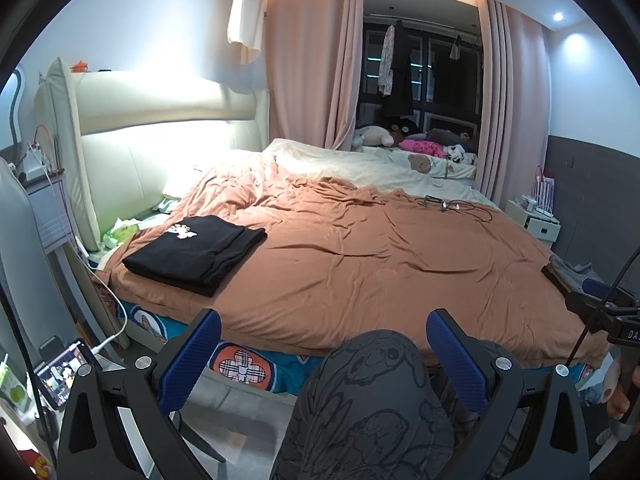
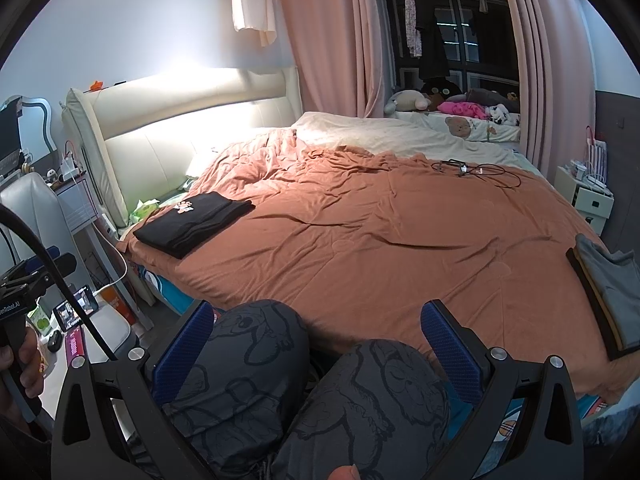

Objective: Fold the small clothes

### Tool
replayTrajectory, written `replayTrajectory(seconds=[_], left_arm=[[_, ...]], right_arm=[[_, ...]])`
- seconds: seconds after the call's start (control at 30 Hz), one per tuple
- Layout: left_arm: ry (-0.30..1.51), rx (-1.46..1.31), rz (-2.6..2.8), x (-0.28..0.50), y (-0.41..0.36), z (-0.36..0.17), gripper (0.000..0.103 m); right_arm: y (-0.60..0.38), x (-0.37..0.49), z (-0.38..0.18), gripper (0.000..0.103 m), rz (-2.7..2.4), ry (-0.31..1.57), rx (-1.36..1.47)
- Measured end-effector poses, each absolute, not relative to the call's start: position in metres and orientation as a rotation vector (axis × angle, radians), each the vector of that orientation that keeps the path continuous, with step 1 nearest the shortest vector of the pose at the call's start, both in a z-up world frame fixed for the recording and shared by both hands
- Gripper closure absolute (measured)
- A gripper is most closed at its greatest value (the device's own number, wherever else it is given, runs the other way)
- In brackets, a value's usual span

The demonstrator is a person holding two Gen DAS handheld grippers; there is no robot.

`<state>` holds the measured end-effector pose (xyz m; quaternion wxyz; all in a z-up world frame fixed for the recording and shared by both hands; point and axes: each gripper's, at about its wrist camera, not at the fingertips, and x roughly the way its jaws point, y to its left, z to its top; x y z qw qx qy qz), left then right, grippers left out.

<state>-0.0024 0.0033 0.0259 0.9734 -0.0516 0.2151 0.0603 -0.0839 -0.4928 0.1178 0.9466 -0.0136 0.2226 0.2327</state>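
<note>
Folded black garment (image 1: 196, 254) with paw print, "DA" lettering on right tongs (image 1: 628, 328)

Home bedroom, lived-in. A wide bed (image 2: 360, 240) is filling the room, an orange-brown quilt (image 1: 360, 256) lying rumpled over it. Behind the bed a padded cream headboard (image 2: 192, 128) is glowing under a light. Beyond the bed, pink curtains (image 2: 332, 40) are hanging beside a dark window, with plush toys (image 2: 408, 100) heaped below. Beside the bed a small white nightstand (image 2: 588, 196) is standing.
</note>
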Motion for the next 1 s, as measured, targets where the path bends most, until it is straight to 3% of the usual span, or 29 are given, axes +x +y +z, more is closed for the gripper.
replayTrajectory(seconds=[1.0], left_arm=[[0.404,-0.083,0.129,-0.0084,-0.0014,0.0328,0.000]], right_arm=[[-0.4936,-0.0834,0.1179,0.000,0.459,0.452,-0.025]])
